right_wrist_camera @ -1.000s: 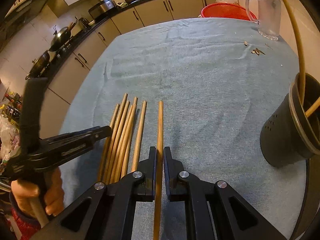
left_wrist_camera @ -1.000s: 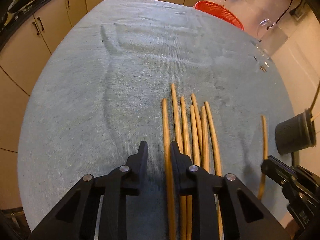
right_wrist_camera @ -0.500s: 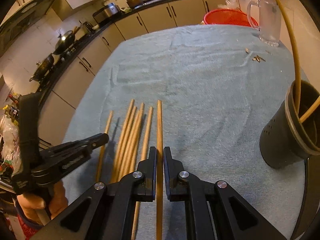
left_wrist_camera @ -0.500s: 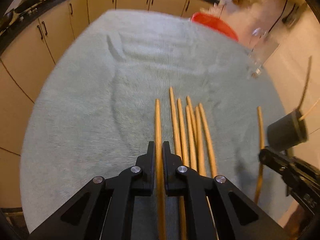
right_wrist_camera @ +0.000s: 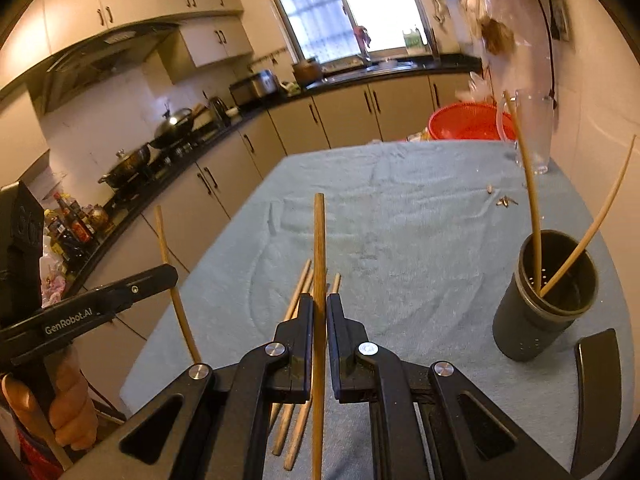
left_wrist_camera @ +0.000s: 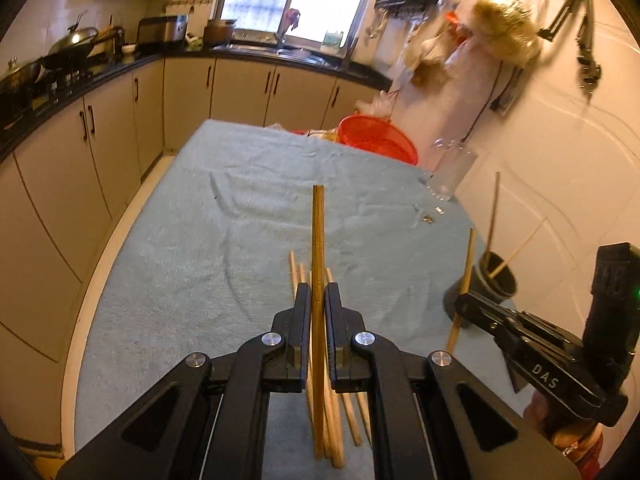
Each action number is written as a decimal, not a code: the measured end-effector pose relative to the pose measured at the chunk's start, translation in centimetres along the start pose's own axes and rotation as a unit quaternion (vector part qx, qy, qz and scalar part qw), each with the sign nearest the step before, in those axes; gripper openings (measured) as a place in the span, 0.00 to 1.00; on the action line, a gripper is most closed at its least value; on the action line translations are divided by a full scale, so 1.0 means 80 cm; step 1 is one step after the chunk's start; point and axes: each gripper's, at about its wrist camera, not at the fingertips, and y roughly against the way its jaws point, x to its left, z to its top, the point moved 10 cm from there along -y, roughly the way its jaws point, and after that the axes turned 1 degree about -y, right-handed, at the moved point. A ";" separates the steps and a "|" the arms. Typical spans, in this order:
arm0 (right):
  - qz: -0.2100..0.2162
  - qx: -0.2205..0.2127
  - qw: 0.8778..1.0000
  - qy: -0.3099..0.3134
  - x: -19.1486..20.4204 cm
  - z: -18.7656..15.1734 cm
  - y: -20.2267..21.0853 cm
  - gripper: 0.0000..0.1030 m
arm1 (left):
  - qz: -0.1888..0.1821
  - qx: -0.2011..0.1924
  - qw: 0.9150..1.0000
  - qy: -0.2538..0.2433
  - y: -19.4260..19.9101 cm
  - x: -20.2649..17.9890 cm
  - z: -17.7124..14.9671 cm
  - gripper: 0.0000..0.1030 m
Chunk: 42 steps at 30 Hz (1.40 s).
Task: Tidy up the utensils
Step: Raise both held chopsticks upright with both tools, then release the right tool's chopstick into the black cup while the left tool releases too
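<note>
My left gripper [left_wrist_camera: 317, 294] is shut on a wooden chopstick [left_wrist_camera: 318, 240] and holds it raised above the teal cloth. It also shows at the left of the right wrist view [right_wrist_camera: 170, 276], chopstick [right_wrist_camera: 166, 248] sticking up. My right gripper [right_wrist_camera: 319, 304] is shut on another wooden chopstick [right_wrist_camera: 319, 248], also lifted; it shows in the left wrist view [left_wrist_camera: 460, 300] with its chopstick [left_wrist_camera: 466, 264]. Several chopsticks [left_wrist_camera: 294, 270] [right_wrist_camera: 298, 294] lie on the cloth below. A dark holder cup [right_wrist_camera: 550, 294] [left_wrist_camera: 490, 280] at the right holds two chopsticks [right_wrist_camera: 528, 184].
The table carries a teal cloth [left_wrist_camera: 240, 220] [right_wrist_camera: 420, 220]. A red basket [left_wrist_camera: 376, 142] [right_wrist_camera: 468, 122] and a clear glass jug [left_wrist_camera: 450, 174] [right_wrist_camera: 538, 136] stand at the far right. A wall runs along the right; cabinets and a counter run on the left and far side.
Both grippers have lifted and tilted up, each carrying its chopstick off the cloth. The left gripper shut on its chopstick a second ago. The other chopsticks stay on the cloth.
</note>
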 end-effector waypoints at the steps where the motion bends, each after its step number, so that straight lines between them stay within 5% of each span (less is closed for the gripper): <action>1: 0.000 -0.006 1.000 0.002 0.002 -0.001 0.006 0.07 | -0.002 -0.003 1.000 -0.002 0.007 -0.003 0.000 0.06; 12: -0.001 -0.048 0.999 0.009 0.006 0.002 0.054 0.07 | -0.010 -0.030 0.999 -0.019 0.055 -0.030 0.000 0.06; 31: -0.003 -0.080 0.997 0.002 0.008 0.009 0.085 0.07 | -0.021 -0.032 0.999 -0.037 0.061 -0.053 0.004 0.06; 42: -0.007 -0.115 0.993 -0.023 -0.032 0.029 0.123 0.07 | -0.036 -0.023 0.997 -0.057 0.053 -0.091 0.017 0.06</action>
